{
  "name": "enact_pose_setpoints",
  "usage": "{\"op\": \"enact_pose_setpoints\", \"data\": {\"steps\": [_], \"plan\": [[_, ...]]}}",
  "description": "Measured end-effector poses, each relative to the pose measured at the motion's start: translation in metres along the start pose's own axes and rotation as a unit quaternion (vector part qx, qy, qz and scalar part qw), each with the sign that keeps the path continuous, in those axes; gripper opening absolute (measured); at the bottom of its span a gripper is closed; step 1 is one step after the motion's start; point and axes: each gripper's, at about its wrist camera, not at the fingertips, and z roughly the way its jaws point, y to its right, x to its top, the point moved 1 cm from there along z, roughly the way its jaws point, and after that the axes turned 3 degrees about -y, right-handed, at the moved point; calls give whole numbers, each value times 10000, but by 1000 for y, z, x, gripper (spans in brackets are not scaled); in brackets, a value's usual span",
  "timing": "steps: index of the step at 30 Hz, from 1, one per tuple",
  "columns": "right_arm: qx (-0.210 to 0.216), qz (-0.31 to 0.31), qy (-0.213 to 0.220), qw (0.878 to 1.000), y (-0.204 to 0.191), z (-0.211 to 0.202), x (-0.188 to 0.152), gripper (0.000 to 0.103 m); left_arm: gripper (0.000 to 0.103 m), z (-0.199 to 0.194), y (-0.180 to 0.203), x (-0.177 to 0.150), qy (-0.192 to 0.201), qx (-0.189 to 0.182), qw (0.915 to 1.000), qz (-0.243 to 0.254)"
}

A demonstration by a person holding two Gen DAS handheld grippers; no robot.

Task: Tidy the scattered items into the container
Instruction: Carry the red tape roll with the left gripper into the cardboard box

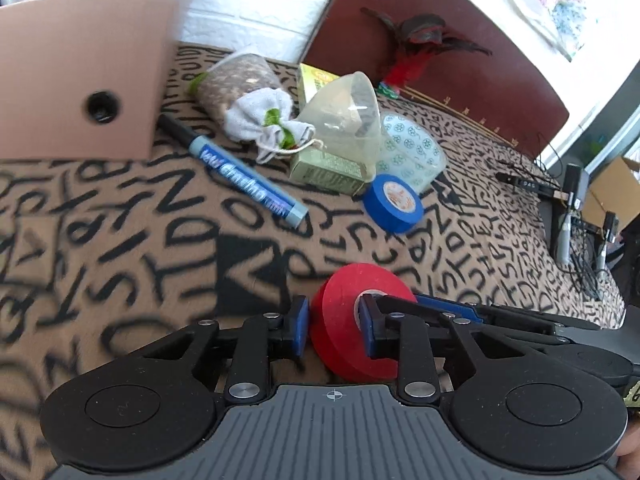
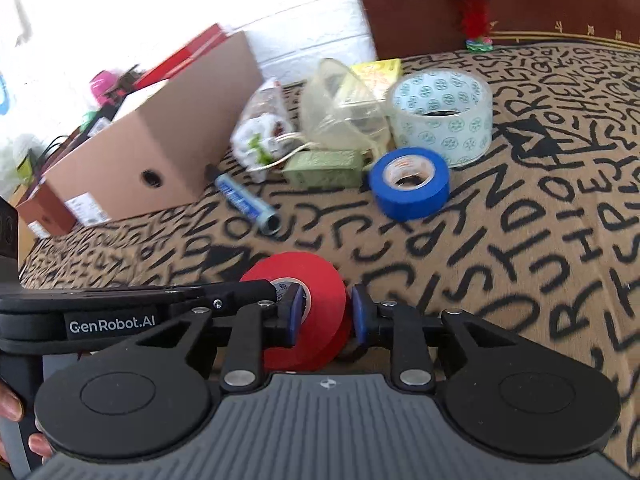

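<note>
A red tape roll (image 1: 344, 320) stands on edge close to both grippers. My left gripper (image 1: 334, 330) is shut on it, one pad on the outer face and one in the core. My right gripper (image 2: 326, 314) is shut on the same red tape roll (image 2: 324, 300) from the other side. The cardboard box (image 1: 76, 76) stands at the far left; it also shows in the right wrist view (image 2: 160, 136). Beyond lie a blue marker (image 1: 244, 174), a blue tape roll (image 1: 394, 202), a clear patterned tape roll (image 2: 442, 114), a white pouch (image 1: 260, 114), a green carton (image 1: 328, 168) and a clear plastic bowl (image 1: 348, 108).
Everything rests on a tan cloth with black letters (image 2: 540, 220). A dark red headboard (image 1: 440, 40) with a feather toy (image 1: 412, 48) stands behind. A white brick wall (image 2: 200, 8) is at the back. Stands and cables (image 1: 568, 208) crowd the right edge.
</note>
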Motion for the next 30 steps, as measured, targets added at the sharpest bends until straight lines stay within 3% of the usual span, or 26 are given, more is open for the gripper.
{"op": "enact_pose_setpoints", "data": {"steps": [5,13,22,30], "plan": [[137,-377,216,9990,-38,-23,3,29,24,-51,-7,-4,508,102,9986,-88],[512,-1300,794,9870,-117,-39,52,29,24,-130,-37,32,1477,342,9883,-181],[888,-1730,1053,9753,-182,-9,123,29,24,-171,-84,96,2128,633,9746,-308],[1231,-1921,1109,9673,-244,47,188,29,24,-190,-166,160,2388,921,9652,-538]]}}
